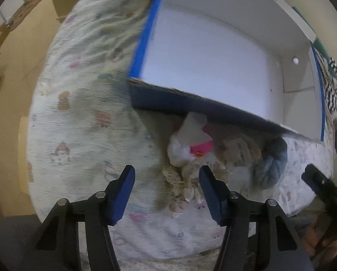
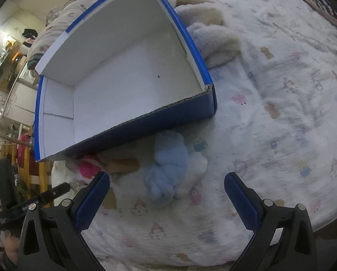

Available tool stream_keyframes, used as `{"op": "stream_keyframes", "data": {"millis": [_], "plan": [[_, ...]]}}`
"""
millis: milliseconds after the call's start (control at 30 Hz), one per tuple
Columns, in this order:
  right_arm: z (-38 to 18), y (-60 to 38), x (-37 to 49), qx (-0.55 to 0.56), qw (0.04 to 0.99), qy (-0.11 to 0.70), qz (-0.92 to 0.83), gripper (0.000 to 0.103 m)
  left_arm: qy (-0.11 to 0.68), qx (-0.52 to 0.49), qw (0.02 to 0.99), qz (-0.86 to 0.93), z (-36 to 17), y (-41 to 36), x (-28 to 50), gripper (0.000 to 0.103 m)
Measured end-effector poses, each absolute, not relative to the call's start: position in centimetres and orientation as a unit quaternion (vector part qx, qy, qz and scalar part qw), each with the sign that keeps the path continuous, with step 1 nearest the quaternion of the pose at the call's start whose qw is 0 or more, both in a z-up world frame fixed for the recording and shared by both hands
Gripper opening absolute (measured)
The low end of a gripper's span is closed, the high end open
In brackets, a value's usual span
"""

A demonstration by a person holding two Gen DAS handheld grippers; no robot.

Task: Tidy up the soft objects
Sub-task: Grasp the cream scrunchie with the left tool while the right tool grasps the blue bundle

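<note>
While both tongs (image 1: 167,176) (image 2: 167,184) gape, no writing is legible.

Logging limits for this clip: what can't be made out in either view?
- Left wrist view: the pink-and-white item is partly tucked under the blue box; motion blur hides what it is.
- Right wrist view: the same pile sits behind the box's wall and the claw.
- Cream plush: cut off by the box.

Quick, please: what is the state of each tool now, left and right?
Left tool: open, holding nothing.
Right tool: open, holding nothing.
</note>
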State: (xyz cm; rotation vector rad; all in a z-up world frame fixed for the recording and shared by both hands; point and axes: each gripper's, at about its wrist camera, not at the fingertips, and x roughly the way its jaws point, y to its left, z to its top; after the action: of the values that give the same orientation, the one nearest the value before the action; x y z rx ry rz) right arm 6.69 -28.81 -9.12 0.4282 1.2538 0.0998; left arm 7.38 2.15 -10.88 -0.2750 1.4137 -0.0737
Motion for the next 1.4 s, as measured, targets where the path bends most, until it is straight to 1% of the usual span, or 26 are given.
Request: {"op": "stream_keyframes", "data": {"millis": [100, 133, 167, 200, 267, 367, 600, 767, 833, 933, 967, 1033, 1167, 1233, 1333, 1400], "plan": [[-9.8, -28.9, 6.9, 0.193, 0.785, 0.588, 0.040, 0.103, 0.652, -0.130, 0.746, -0.051, -11.1, 1.2, 7.5, 0.056], [-9.9, -28.9, 7.0, 0.195, 0.782, 0.590, 0.040, 0.103, 0.653, -0.127, 0.745, -0.055, -11.3, 0.7, 7.6, 0.054], [-9.9, -28.8, 7.1, 0.196, 0.780, 0.592, 0.041, 0.103, 0.655, -0.125, 0.743, -0.057, -11.4, 0.4, 7.8, 0.045], [-10.0, -28.7, 7.2, 0.195, 0.780, 0.593, 0.043, 0.103, 0.659, -0.123, 0.740, -0.058, -11.8, 0.1, 8.0, 0.039], [-10.0, -28.4, 7.5, 0.189, 0.781, 0.594, 0.046, 0.103, 0.671, -0.125, 0.728, -0.060, -12.6, -0.3, 8.3, 0.016], [-9.9, -28.2, 7.5, 0.183, 0.782, 0.595, 0.048, 0.103, 0.677, -0.139, 0.720, -0.063, -13.0, -0.4, 8.6, 0.009], [-10.3, -28.2, 7.5, 0.184, 0.780, 0.597, 0.042, 0.103, 0.641, -0.158, 0.742, -0.112, -9.1, -0.4, 7.7, 0.008], [-10.6, -28.7, 7.8, 0.196, 0.776, 0.599, 0.035, 0.103, 0.604, -0.139, 0.778, -0.100, -6.1, 1.3, 7.0, 0.008], [-10.8, -28.9, 7.9, 0.200, 0.774, 0.601, 0.030, 0.103, 0.594, -0.128, 0.791, -0.072, -5.7, 2.2, 6.9, 0.008], [-11.3, -29.1, 8.1, 0.202, 0.770, 0.605, 0.021, 0.103, 0.598, -0.122, 0.792, -0.036, -6.6, 3.5, 7.1, 0.008], [-11.4, -29.0, 8.2, 0.197, 0.773, 0.603, 0.016, 0.100, 0.599, -0.120, 0.791, -0.029, -6.9, 3.5, 7.1, 0.008], [-11.9, -28.3, 9.0, 0.181, 0.772, 0.609, 0.010, 0.087, 0.595, -0.114, 0.796, -0.007, -7.1, 4.3, 7.2, 0.008], [-14.1, -27.2, 9.9, 0.210, 0.737, 0.642, 0.029, 0.087, 0.579, -0.110, 0.807, 0.012, -6.2, 5.3, 7.5, 0.008], [-14.6, -26.3, 10.2, 0.187, 0.734, 0.652, 0.025, 0.087, 0.579, -0.110, 0.808, 0.014, -6.2, 5.2, 7.8, 0.008], [-15.2, -25.4, 10.2, 0.123, 0.741, 0.660, -0.010, 0.087, 0.580, -0.103, 0.808, 0.014, -6.3, 4.8, 7.5, 0.008], [-15.7, -25.4, 10.2, 0.133, 0.734, 0.666, -0.003, 0.087, 0.577, -0.094, 0.811, 0.019, -6.3, 5.0, 7.4, 0.008]]}}
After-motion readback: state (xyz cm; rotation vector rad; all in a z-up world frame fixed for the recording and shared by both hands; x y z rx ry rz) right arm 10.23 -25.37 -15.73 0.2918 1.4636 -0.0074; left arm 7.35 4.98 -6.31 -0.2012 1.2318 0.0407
